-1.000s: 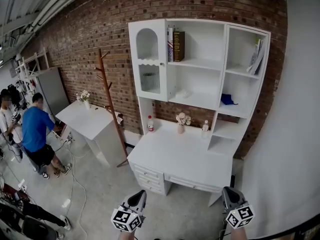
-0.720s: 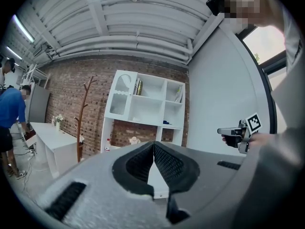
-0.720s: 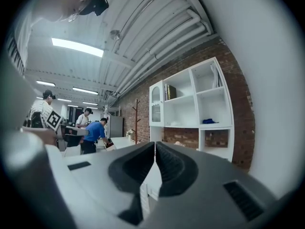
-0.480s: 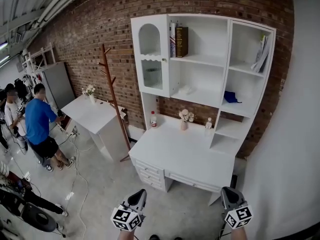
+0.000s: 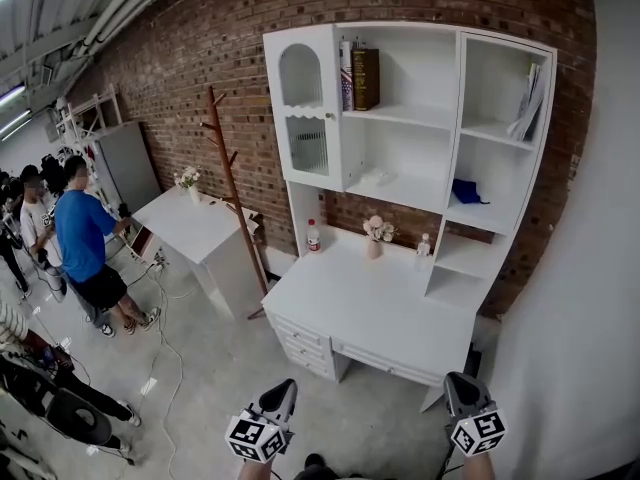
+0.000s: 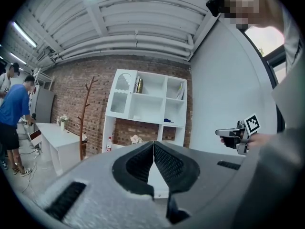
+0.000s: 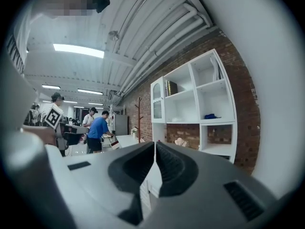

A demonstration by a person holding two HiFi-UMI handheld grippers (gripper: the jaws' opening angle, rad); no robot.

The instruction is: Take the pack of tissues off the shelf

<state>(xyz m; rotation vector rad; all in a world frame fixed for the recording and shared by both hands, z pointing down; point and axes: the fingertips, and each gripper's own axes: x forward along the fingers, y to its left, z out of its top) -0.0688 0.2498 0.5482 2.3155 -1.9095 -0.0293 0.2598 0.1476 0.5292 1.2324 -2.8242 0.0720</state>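
Note:
The pack of tissues (image 5: 373, 177) is a small pale packet lying on the middle shelf of the white desk-and-shelf unit (image 5: 400, 118), below the books. In the right gripper view the pack (image 7: 176, 119) is faint on that same shelf. My left gripper (image 5: 281, 395) and right gripper (image 5: 456, 388) are at the bottom of the head view, above the floor and well short of the desk. Both are shut and empty. The left gripper view has its jaws (image 6: 153, 144) closed tip to tip, and the right gripper's jaws (image 7: 155, 143) look the same.
On the desk top (image 5: 370, 313) stand a red-capped bottle (image 5: 314, 236), a flower vase (image 5: 376, 236) and a small bottle (image 5: 424, 246). A blue cloth (image 5: 464, 192) lies on a right shelf. A wooden coat rack (image 5: 235, 198), a second white table (image 5: 190, 223) and people (image 5: 85, 258) are at the left.
The desk and shelves have drawn slightly nearer and shifted right in the head view. Both grippers keep their place at the bottom edge, still shut.

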